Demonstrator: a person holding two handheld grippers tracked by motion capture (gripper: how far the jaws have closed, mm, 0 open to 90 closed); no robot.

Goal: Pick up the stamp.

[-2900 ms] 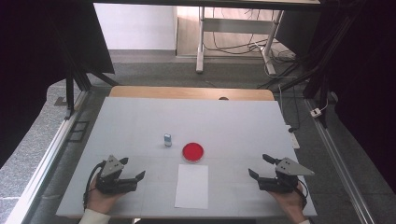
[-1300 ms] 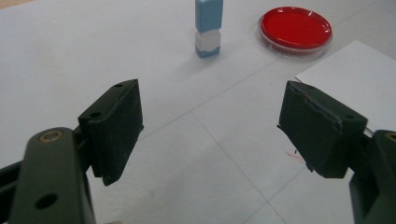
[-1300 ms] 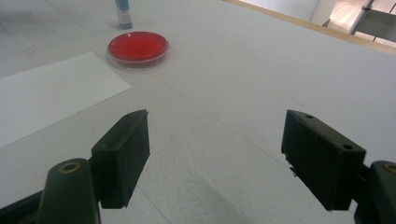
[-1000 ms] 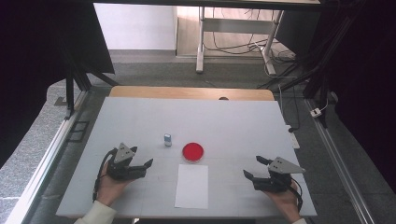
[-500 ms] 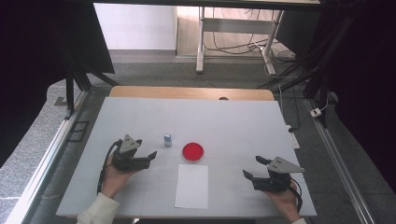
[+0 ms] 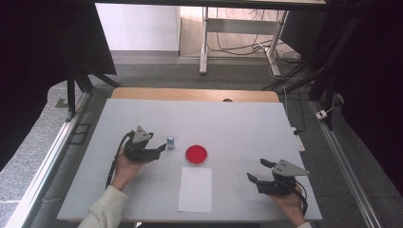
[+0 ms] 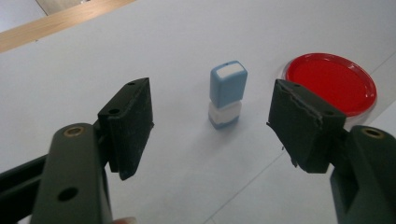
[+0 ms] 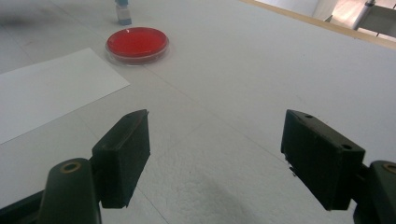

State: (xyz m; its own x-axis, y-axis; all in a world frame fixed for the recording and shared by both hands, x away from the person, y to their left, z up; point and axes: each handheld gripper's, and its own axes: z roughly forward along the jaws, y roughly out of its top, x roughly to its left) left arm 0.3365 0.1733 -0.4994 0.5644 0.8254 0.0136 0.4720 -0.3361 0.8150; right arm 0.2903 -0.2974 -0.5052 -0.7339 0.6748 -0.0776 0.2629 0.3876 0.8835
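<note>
Left gripper view is showing the left gripper [image 7: 212, 121] fingers [image 7: 133, 119], closing yet holding nothing, flanking the small upright blue-and-white stamp [image 7: 227, 94]; an off-centre pinch is risking toppling it toward the red round lidded dish [image 7: 330, 83].

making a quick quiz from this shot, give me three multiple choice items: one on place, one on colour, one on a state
1. Where does the small stamp stand?
A. on the paper
B. left of the round dish
C. at the table's right edge

2. What colour is the round dish?
A. red
B. green
C. yellow

3. How is the left tool?
A. shut on the stamp
B. open, stamp ahead of it
C. lying on the paper

Answers: 1 B, the high view shows it beside the dish; 2 A, its inside is red; 3 B, its pads stand clear of the stamp.
</note>
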